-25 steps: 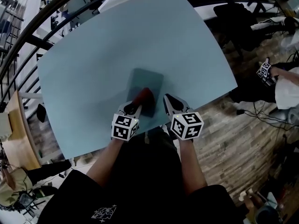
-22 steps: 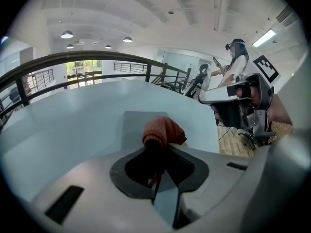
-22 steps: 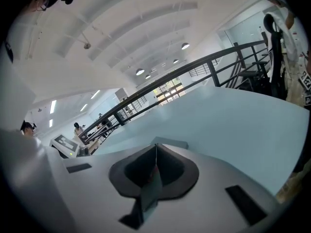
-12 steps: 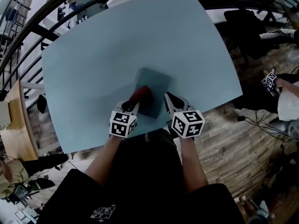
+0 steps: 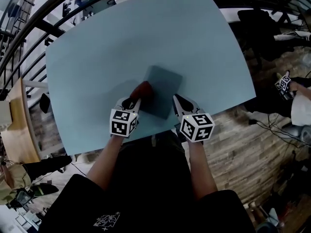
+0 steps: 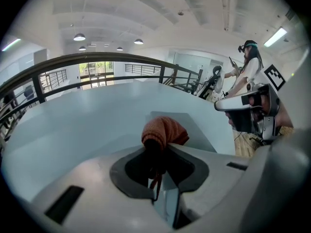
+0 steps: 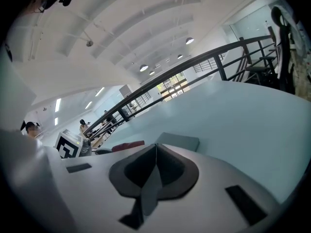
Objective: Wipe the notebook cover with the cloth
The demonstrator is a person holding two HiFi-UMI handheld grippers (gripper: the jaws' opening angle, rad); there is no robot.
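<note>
I am pinching the red cloth point(image 5: 142, 88) in my left gripper point(image 5: 131, 102), at the notebook's point(image 5: 165, 89) near left edge. The cover is stretching away ahead and right. My right gripper point(image 5: 179, 101) is sitting closed and empty just beside it.

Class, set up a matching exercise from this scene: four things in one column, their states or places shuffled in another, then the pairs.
1 rust-red knitted cloth
2 teal rectangular notebook
3 right claw
4 pale blue table

A shut, empty
B lies flat on the table
C pinched in the left claw
D bears the notebook

Pairs: 1-C, 2-B, 3-A, 4-D
</note>
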